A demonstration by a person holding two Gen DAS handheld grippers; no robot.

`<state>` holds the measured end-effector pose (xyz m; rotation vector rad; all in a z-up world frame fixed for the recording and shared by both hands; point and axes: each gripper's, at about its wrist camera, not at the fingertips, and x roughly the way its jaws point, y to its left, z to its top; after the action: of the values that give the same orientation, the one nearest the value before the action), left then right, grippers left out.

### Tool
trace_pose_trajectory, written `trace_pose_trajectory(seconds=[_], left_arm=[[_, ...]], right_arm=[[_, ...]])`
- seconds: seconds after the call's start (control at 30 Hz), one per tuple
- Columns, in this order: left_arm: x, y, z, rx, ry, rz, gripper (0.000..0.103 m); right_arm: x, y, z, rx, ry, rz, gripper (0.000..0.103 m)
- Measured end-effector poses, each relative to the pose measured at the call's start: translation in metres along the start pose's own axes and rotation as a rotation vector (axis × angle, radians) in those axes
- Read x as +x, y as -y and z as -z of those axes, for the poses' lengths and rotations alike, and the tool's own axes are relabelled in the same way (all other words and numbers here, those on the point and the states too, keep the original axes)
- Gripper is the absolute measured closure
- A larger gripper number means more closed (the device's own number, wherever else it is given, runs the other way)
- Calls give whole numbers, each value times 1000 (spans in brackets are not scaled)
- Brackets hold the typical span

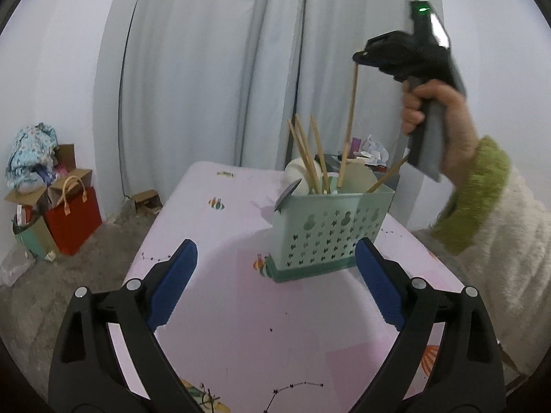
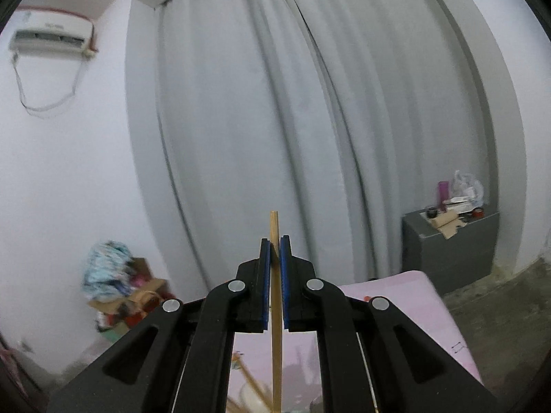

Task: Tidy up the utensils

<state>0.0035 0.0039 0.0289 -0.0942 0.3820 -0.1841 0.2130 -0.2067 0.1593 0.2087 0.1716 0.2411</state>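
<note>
Right wrist: blue ribbed jaws pinch slim wooden chopstick (image 2: pixel 274 227).

Grey curtains (image 2: pixel 275 120) hang floor-length across the white back wall (image 2: pixel 86 172). An air conditioner (image 2: pixel 51 36) is mounted high on the left. A grey cabinet (image 2: pixel 451 251) stands at the right, bags and boxes (image 1: pixel 51 206) heaped on the concrete floor (image 1: pixel 69 275) at left.

Grey curtains (image 1: pixel 213 69), red bag (image 1: pixel 74 218), air conditioner (image 2: pixel 51 36)

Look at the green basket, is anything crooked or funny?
Yes. One chopstick leans sideways, poking out over the right rim of the green basket, while the other chopsticks stand steeper.
</note>
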Motion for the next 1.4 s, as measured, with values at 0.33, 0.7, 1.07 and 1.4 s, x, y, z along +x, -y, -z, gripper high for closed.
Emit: trace_pose_trajectory(seconds=[0.33, 0.7, 1.07, 1.4], left_arm=[[-6, -11, 5, -27, 0, -21, 14], [-5, -8, 4, -31, -6, -33, 14], [-1, 4, -7, -8, -5, -112, 8], [25, 12, -7, -70, -116, -180, 8]], right_arm=[[26, -15, 29, -93, -31, 115, 97], [4, -2, 50, -98, -132, 49, 67], [-96, 5, 56, -31, -68, -12, 32], [-131, -12, 157, -115, -315, 246, 7]])
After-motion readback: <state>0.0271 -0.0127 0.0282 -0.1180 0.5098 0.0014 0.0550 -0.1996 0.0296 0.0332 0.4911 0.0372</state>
